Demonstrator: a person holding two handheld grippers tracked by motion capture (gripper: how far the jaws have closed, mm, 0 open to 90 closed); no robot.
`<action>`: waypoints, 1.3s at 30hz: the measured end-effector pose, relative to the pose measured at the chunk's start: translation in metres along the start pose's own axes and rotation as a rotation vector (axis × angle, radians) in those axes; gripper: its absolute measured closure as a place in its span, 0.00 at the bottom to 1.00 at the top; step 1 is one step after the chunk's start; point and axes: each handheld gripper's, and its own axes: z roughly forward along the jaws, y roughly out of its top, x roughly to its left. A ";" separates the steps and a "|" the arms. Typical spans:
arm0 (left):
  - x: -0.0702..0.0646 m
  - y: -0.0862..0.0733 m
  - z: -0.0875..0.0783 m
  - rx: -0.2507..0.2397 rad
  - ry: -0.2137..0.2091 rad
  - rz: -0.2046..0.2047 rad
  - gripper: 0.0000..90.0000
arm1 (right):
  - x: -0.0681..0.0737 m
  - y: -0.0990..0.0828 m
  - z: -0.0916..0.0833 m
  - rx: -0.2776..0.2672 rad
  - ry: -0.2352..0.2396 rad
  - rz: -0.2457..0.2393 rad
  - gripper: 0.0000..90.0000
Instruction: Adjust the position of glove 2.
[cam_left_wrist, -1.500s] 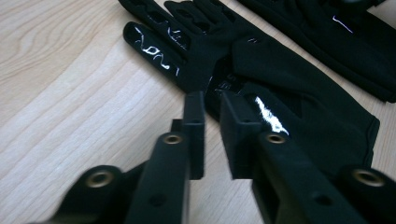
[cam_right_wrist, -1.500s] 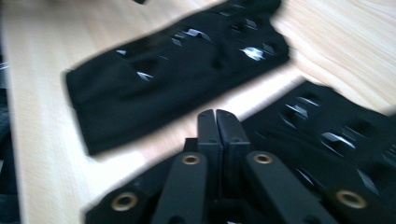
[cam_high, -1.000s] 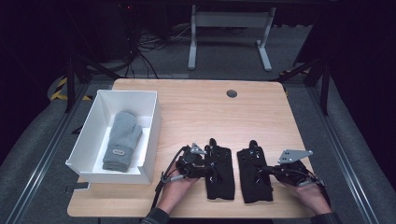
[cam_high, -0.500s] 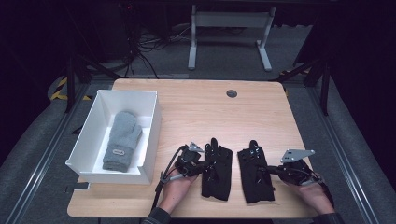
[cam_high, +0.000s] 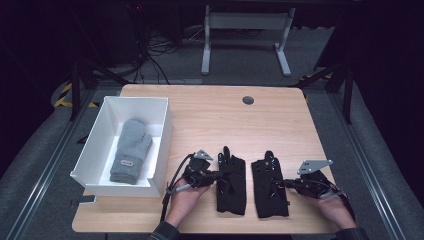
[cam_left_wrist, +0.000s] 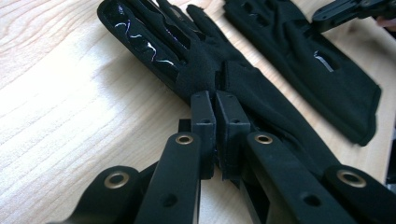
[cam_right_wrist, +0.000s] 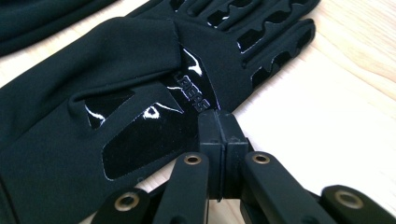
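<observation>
On bench (cam_high: 210, 112): two black gloves, one grey mitten, one white box.

Near front edge, left glove (cam_high: 231, 186) and right glove (cam_high: 270, 187) flat, side by side, just apart. Left hand-held gripper (cam_left_wrist: 215, 109) pinched on left glove's edge, just closed; right hand-held gripper (cam_right_wrist: 217, 123) clamped on right glove's edge. Farther left, single grey mitten (cam_high: 131, 150) inside white box (cam_high: 95, 145).

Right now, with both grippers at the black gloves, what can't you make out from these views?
- Left glove, left gripper view: the shut fingers hide whether fabric is pinched.
- Right glove, right gripper view: the edge under the fingers is hidden.
- Grey mitten, high view: label too small to read.
</observation>
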 end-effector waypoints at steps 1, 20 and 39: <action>-0.001 0.001 -0.002 0.009 -0.009 0.009 0.97 | 0.001 0.001 0.001 -0.003 0.008 -0.005 1.00; 0.004 0.009 -0.021 -0.028 -0.058 0.013 0.97 | 0.017 0.019 0.016 -0.038 0.107 -0.021 1.00; -0.005 0.022 -0.028 -0.050 -0.151 0.046 0.97 | 0.034 0.040 0.037 -0.040 0.158 -0.058 1.00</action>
